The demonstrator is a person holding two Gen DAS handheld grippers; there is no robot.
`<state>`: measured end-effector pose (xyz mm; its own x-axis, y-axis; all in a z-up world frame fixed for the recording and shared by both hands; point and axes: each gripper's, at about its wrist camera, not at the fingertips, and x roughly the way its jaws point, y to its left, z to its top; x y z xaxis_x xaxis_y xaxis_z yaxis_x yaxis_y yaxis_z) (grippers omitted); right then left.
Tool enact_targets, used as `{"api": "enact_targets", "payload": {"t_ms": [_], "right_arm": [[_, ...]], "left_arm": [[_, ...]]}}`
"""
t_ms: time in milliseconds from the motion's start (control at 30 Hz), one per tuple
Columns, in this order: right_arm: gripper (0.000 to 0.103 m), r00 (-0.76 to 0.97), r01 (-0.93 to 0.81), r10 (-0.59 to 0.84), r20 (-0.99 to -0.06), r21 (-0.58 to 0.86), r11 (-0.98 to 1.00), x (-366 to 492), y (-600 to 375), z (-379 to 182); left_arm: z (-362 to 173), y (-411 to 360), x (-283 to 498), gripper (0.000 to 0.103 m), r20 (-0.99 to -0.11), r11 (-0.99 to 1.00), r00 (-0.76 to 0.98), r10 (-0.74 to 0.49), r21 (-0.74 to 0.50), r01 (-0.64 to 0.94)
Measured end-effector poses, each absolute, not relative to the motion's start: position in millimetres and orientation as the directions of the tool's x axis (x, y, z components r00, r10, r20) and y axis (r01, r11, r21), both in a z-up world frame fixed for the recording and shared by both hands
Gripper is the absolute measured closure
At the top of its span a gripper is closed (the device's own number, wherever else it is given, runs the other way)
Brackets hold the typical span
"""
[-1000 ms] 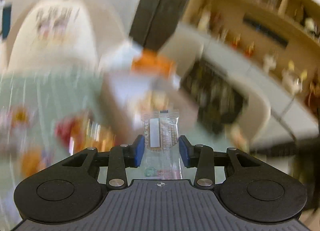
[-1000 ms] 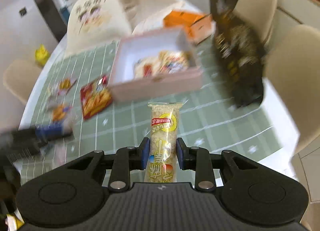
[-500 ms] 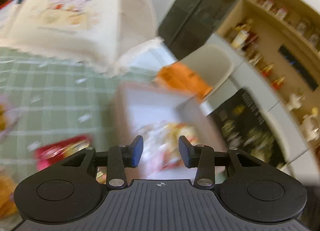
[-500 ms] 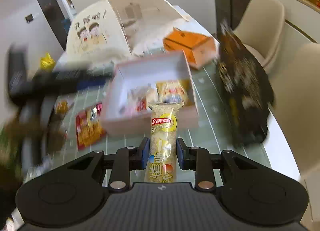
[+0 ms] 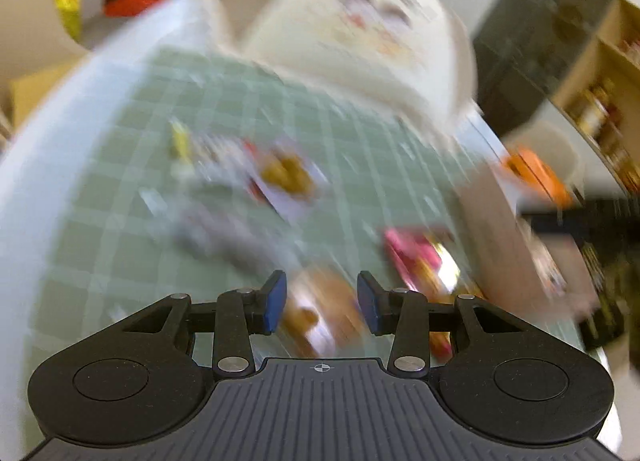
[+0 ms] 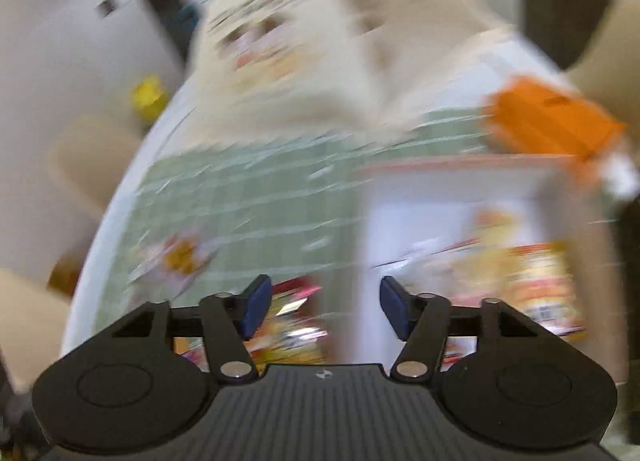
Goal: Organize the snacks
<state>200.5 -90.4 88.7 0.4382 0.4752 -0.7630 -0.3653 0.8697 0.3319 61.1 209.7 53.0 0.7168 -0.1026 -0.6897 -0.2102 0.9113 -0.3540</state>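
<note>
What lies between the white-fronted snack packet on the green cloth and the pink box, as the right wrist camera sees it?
In the right wrist view, bare green cloth separates the white-fronted packet from the pink box; nothing else shows through the blur.

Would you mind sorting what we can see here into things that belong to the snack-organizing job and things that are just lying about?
Part of the job:
- pink box with snacks inside
- red snack packet
- white snack packet
- green checked mat

Just lying about:
- orange box
- cream cartoon-printed cover
- yellow thing beyond the table

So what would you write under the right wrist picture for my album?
Right gripper, its jaws opening and empty, sweeps over the green checked tablecloth beside the pink snack box.
</note>
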Motion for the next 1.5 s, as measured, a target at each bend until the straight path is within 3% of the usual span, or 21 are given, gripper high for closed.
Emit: {"api": "enact_targets", "payload": {"t_ms": [133, 233, 367, 467, 600, 833, 1000, 1067, 1233, 1333, 1400, 1433, 1500], "right_arm": [[0.041, 0.378, -0.471, 0.487, -0.787, 0.290, 0.833, 186.7, -17.5, 72.1], [0.041, 0.359, -0.509, 0.463, -0.810, 0.246, 0.825, 184.2, 20.0, 54.0], [0.042, 0.407, -0.518, 0.377, -0.832, 0.130, 0.846, 189.4, 38.1, 27.5], [0.042, 0.444, -0.520, 0.339, -0.829, 0.070, 0.852, 192.4, 39.3, 22.4], [0.042, 0.439, -0.498, 0.353, -0.827, 0.103, 0.861, 186.2, 22.9, 21.8], [0.042, 0.323, -0.469, 0.432, -0.842, 0.254, 0.846, 134.1, -9.5, 23.7], [0.040, 0.344, -0.547, 0.446, -0.827, 0.209, 0.810, 137.8, 13.3, 44.3], [0.016, 0.403, -0.576, 0.441, -0.802, 0.152, 0.803, 153.9, 36.5, 51.5], [0.014, 0.465, -0.703, 0.387, -0.796, -0.066, 0.708, 189.7, 116.3, 28.3], [0.015, 0.398, -0.697, 0.363, -0.843, -0.020, 0.717, 210.7, 134.9, 7.6], [0.027, 0.367, -0.632, 0.400, -0.840, 0.090, 0.770, 217.6, 120.7, 7.8], [0.041, 0.356, -0.621, 0.412, -0.839, 0.117, 0.775, 214.6, 113.9, 10.7], [0.044, 0.309, -0.605, 0.418, -0.854, 0.163, 0.780, 204.0, 94.1, 16.3]], "left_arm": [[56.8, 272.3, 109.5, 0.059, -0.650, 0.882, 0.758, 0.049, -0.329, -0.339], [43.0, 304.7, 150.6, 0.059, -0.658, 0.861, 0.747, 0.093, -0.324, -0.392], [21.2, 306.1, 188.2, 0.059, -0.699, 0.896, 0.715, -0.001, -0.318, -0.309], [15.9, 280.3, 186.5, 0.061, -0.701, 0.962, 0.713, -0.038, -0.218, -0.163], [12.9, 244.9, 159.4, 0.063, -0.703, 0.991, 0.705, -0.092, -0.131, -0.002], [15.9, 213.2, 86.9, 0.062, -0.699, 0.966, 0.672, -0.245, -0.233, 0.109], [21.7, 230.7, 45.8, 0.063, -0.704, 0.926, 0.660, -0.261, -0.376, -0.034], [27.8, 241.1, 29.4, 0.063, -0.698, 0.908, 0.684, -0.212, -0.399, -0.125], [40.7, 257.6, -1.6, 0.063, -0.716, 0.876, 0.682, -0.149, -0.416, -0.245], [46.0, 253.5, -21.9, 0.063, -0.728, 0.883, 0.668, -0.150, -0.404, -0.241], [49.4, 243.8, -36.2, 0.063, -0.720, 0.887, 0.662, -0.206, -0.423, -0.185], [50.2, 237.2, -40.1, 0.063, -0.716, 0.889, 0.658, -0.234, -0.432, -0.154], [51.3, 222.9, -46.5, 0.063, -0.709, 0.896, 0.651, -0.271, -0.432, -0.098]]}}
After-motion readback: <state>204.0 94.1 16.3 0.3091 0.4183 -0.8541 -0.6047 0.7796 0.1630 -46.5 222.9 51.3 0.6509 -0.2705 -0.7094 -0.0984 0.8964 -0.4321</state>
